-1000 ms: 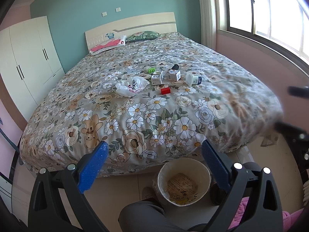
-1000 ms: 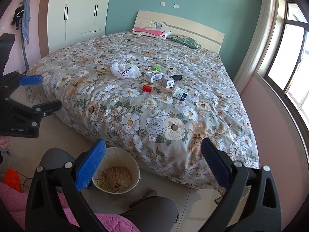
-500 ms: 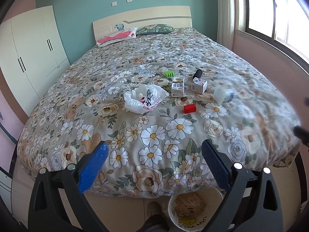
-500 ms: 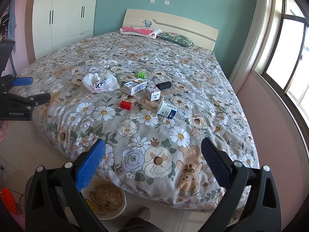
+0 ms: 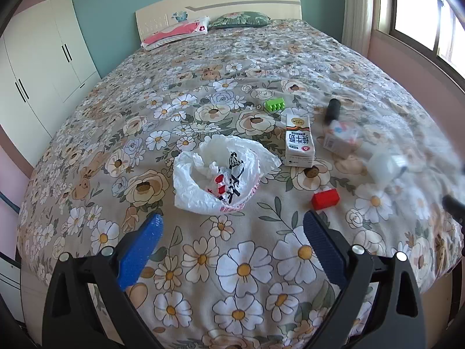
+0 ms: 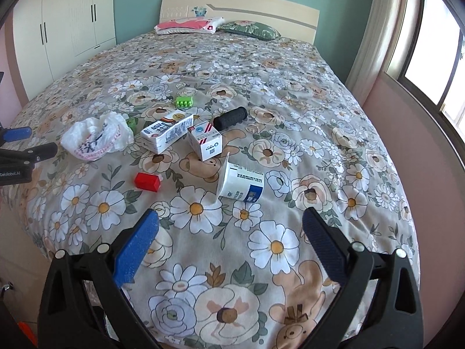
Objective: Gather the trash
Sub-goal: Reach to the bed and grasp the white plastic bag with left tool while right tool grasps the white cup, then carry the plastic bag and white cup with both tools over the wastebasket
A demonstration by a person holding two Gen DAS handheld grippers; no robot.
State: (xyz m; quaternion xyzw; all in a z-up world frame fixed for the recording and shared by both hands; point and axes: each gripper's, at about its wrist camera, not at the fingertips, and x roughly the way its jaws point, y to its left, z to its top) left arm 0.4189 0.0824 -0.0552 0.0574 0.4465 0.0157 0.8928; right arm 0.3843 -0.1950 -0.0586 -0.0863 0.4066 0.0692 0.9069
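Trash lies on a floral bedspread (image 5: 203, 93). A crumpled white plastic bag (image 5: 216, 179) sits just ahead of my open, empty left gripper (image 5: 232, 232); it also shows in the right wrist view (image 6: 96, 138). A milk carton (image 5: 299, 141), a small white box (image 6: 205, 141), a tipped yogurt cup (image 6: 241, 183), a red block (image 6: 147, 181), a green block (image 6: 183, 101) and a black cylinder (image 6: 230, 117) lie nearby. My right gripper (image 6: 231, 229) is open and empty, just short of the cup.
Two pillows (image 6: 189, 24) lie against the headboard (image 6: 241, 3). White wardrobes (image 5: 37, 69) stand left of the bed. A window (image 6: 436, 58) and pink wall run along the right side. The left gripper's fingers (image 6: 17, 133) show at the right view's left edge.
Both grippers have risen from the floor beside the bin and moved forward over the bed, closer to the trash. The bin has dropped out of view. Both stay open.
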